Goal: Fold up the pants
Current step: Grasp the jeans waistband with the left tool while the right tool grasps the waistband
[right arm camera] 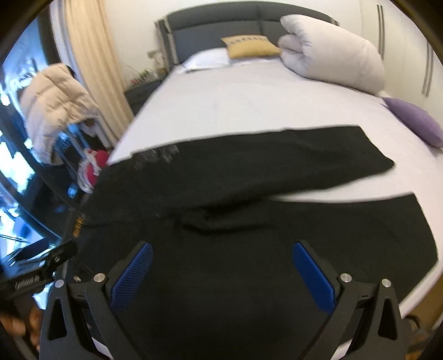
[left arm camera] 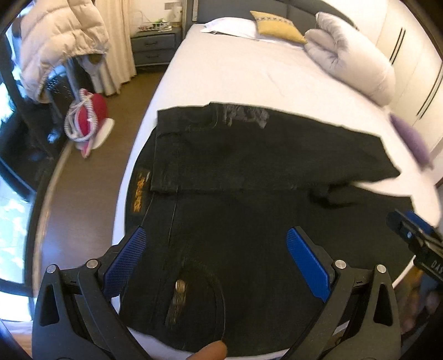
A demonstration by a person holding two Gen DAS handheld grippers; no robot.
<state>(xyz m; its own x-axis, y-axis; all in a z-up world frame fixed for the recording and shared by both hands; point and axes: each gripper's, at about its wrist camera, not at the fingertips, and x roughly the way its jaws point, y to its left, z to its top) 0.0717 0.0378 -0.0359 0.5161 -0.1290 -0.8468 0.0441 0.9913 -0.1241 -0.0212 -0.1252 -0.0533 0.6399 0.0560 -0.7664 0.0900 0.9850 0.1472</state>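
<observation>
Now: pants flat on bed, both grippers released

Black pants (left arm camera: 249, 171) lie spread across the bed (left arm camera: 249, 77), legs apart. Left gripper (left arm camera: 216, 249) hovers over the waist end, jaws wide, holding nothing. Right gripper (right arm camera: 221, 265) likewise spread above the fabric; contact probably none, view blurred.

— What's the room like?
— A white bed (right arm camera: 235, 105) with a grey headboard (right arm camera: 216, 25) at twelve o'clock, cream curtain (right arm camera: 91, 61) at ten.
— And the floor?
— Brown floor (left arm camera: 91, 177); a grey nightstand (left arm camera: 155, 47) at eleven, bright window (right arm camera: 11, 155) at nine.
</observation>
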